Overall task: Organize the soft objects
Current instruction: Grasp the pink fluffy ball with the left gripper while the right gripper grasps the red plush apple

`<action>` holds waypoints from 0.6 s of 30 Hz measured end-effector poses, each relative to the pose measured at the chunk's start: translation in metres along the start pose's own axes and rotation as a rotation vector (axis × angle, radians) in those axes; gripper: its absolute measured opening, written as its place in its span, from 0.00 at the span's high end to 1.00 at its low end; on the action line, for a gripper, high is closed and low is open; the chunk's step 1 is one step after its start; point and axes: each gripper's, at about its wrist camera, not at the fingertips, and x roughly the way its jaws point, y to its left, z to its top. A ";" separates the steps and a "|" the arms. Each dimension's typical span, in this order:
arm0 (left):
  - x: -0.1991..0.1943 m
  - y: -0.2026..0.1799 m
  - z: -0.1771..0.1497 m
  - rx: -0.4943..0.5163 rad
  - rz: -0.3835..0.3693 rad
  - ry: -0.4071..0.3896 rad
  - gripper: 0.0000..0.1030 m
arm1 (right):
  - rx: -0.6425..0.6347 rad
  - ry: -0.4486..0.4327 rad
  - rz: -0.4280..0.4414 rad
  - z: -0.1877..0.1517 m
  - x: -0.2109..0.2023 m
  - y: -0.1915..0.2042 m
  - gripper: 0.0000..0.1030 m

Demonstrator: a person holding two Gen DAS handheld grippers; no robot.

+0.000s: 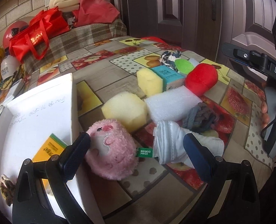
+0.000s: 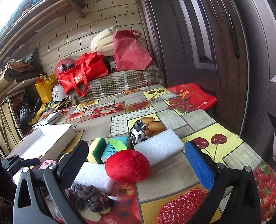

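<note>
The pink plush toy (image 1: 110, 151) lies just beside the white box (image 1: 42, 112), on its outer wall side. The left gripper (image 1: 136, 145) stands with fingers spread wide around the toy, not closed. It looks light and squashy; pinch its round middle. The right gripper (image 2: 136, 160) hangs open over the red plush (image 2: 127, 166).

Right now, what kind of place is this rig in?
Probably a lived-in home entryway or utility corner: a fruit-print tablecloth on the table, a tiled wall, a dark wooden door, and shopping bags piled behind.
</note>
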 end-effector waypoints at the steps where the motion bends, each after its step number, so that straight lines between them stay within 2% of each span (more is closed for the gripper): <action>1: -0.001 -0.004 0.000 0.005 -0.005 -0.003 0.02 | 0.002 -0.001 0.001 0.001 0.000 0.000 0.00; 5: -0.011 -0.019 -0.004 0.013 -0.122 -0.019 0.02 | 0.024 0.003 0.004 0.000 0.001 -0.004 0.00; 8: -0.026 -0.029 -0.001 0.040 -0.191 -0.074 0.02 | 0.045 0.007 0.003 0.000 0.001 -0.009 0.00; 10: -0.035 -0.025 0.007 0.048 -0.140 -0.112 0.02 | 0.057 0.008 0.003 0.000 0.001 -0.011 0.00; 12: -0.038 -0.014 0.014 0.037 -0.068 -0.118 0.02 | 0.067 0.006 0.003 -0.001 0.001 -0.013 0.00; 16: -0.029 0.014 0.024 -0.010 0.106 -0.072 0.02 | 0.074 0.009 0.003 -0.001 0.000 -0.015 0.00; 18: -0.021 0.024 0.023 -0.024 0.136 -0.038 0.02 | 0.074 0.010 0.004 -0.001 0.001 -0.015 0.00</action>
